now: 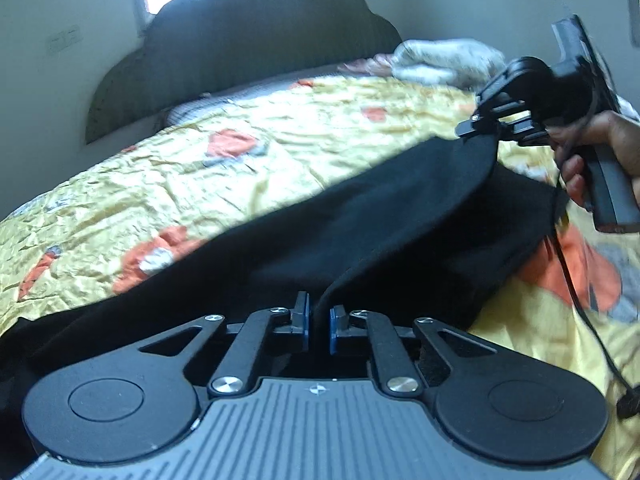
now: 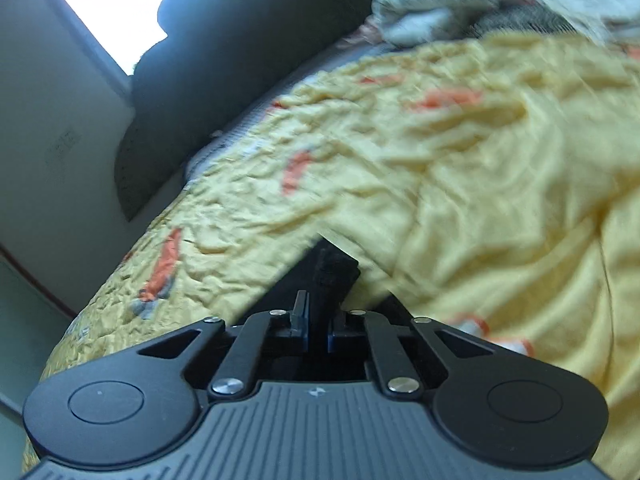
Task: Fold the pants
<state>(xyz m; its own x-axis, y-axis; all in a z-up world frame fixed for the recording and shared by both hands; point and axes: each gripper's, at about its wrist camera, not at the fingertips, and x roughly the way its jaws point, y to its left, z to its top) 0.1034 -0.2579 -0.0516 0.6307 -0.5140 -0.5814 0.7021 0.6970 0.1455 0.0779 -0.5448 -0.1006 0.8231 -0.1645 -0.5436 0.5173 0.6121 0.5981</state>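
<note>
Daylight glares white from a far-left window [image 2: 116, 8], leaving the room dim. The yellow bedspread [image 2: 480, 152] smears with motion blur; fisheye bends the edges.

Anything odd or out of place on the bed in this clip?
Nothing stands out. The black pants hang between the left gripper and right gripper, both pinching fabric. The yellow bedspread is merely wrinkled, with a pale bundle beyond it.

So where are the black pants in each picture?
Left wrist view: the black pants stretch across the middle, from the left tool up to the right tool.
Right wrist view: only a small bunch of the pants shows, low in the middle, pinched in the right tool.
Shared landmark: the yellow flowered bedspread.
</note>
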